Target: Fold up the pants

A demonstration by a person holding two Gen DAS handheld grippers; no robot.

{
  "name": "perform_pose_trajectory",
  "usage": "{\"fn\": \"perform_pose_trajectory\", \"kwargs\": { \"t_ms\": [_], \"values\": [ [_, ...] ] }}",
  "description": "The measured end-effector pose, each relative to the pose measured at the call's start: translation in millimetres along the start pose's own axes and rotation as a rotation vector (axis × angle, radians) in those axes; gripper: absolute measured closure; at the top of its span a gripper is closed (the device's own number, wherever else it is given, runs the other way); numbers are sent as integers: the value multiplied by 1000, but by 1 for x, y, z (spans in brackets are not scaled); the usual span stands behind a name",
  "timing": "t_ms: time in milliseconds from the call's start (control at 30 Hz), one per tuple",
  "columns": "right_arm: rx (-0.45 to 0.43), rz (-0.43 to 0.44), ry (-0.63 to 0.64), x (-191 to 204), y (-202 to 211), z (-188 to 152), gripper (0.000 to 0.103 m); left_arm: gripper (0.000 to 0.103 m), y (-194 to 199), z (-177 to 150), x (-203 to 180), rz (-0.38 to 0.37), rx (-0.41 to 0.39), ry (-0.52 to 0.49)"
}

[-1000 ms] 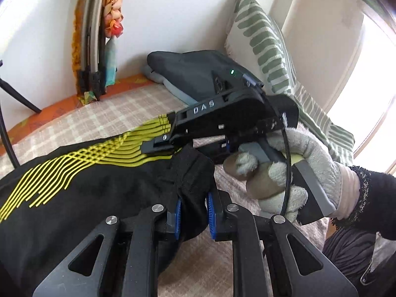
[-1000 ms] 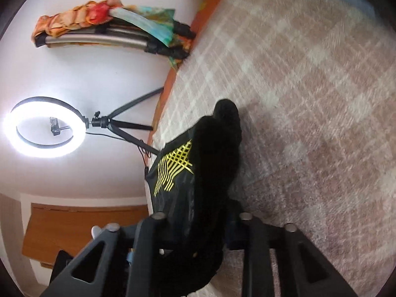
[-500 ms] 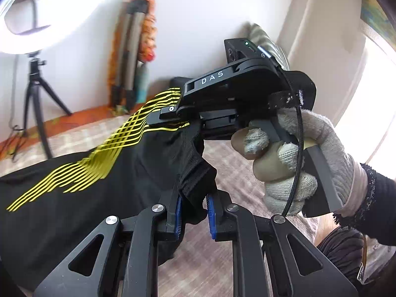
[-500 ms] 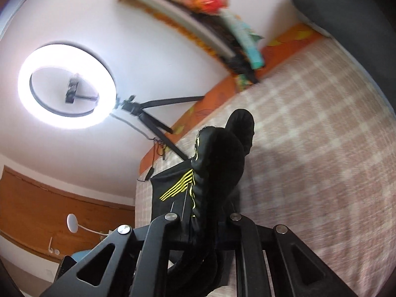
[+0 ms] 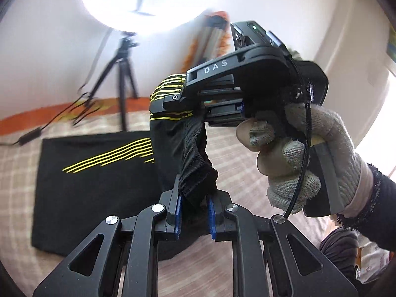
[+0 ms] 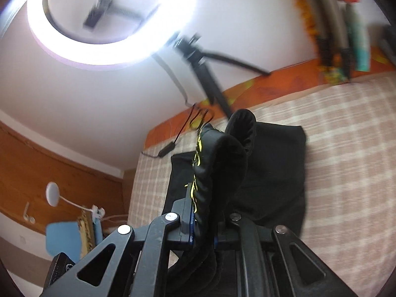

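**Both tools lift one end of the pants off the bed**

Here the black pants with yellow stripes lie partly flat on the checked bed, their near end raised above it. The left tool is closed on a bunched fold of the fabric, blue pads pressing from both sides. Above the bed and just beyond that fold, the right tool pinches a thick roll of the same edge; a gloved hand holds it. Behind the bed, against the white wall, a lit ring light stands on a tripod, blurred.
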State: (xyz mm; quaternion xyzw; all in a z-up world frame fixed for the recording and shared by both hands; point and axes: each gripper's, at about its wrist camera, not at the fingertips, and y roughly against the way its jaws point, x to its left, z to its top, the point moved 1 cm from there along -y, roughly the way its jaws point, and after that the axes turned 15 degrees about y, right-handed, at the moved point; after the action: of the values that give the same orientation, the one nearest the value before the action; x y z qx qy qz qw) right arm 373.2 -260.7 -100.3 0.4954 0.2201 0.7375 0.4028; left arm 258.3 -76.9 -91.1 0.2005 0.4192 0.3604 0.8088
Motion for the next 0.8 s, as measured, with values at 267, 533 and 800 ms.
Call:
{"fn": "perform_pose_trajectory", "kwargs": {
  "t_ms": [267,533,800],
  "values": [
    [130,-60,74,41,-84,4,95,88,7,-4,64,96,13,72],
    [245,-113,136,70,-149,2,95,88,5,-13,104,185,34,114],
    [295,-120,148,82,-180,7,70,73,23,-24,125,302,31,118]
  ]
}}
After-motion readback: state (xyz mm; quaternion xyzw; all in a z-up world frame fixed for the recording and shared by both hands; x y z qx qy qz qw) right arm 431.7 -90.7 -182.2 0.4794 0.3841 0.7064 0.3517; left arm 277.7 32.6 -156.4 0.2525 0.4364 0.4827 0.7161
